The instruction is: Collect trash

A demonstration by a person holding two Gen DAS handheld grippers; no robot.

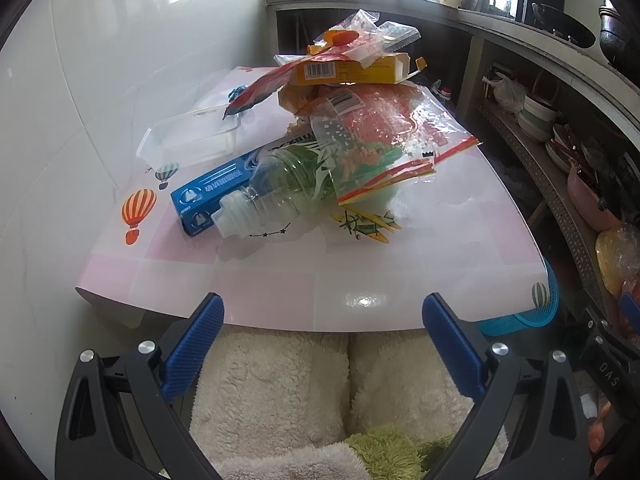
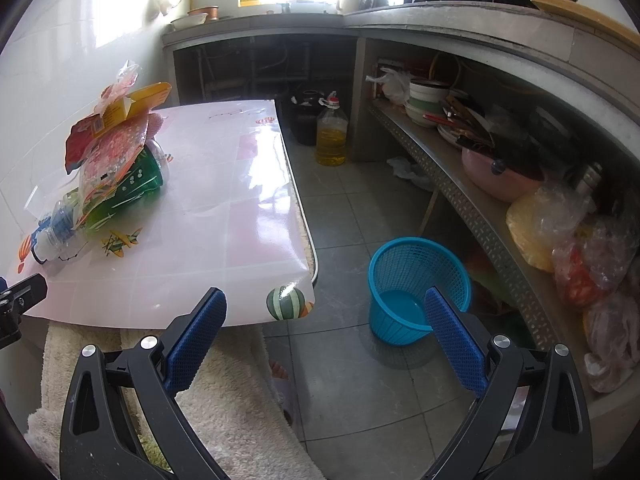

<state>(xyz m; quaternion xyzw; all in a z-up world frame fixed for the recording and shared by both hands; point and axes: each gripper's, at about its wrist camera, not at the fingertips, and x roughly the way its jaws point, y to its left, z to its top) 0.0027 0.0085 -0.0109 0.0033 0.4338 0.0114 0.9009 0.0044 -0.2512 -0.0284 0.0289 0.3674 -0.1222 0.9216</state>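
Left wrist view: left gripper point(image 1: 323, 316) hovering wide open, holding nothing, just short of pink balloon-print tablecloth point(image 1: 360, 248). Trash pile lying mid-table: clear plastic bottle point(image 1: 276, 192) resting on blue carton point(image 1: 216, 192), zip bag point(image 1: 384, 140), yellow box point(image 1: 356, 70). Right gripper point(image 2: 326, 316) also gaping, empty, facing blue mesh wastebasket point(image 2: 416, 276) standing on grey tiled floor point(image 2: 352, 208) beside cluttered shelf point(image 2: 500, 216).

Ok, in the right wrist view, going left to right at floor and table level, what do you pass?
Trash pile on the table → oil jug on the floor → blue basket → bagged items on the low shelf.
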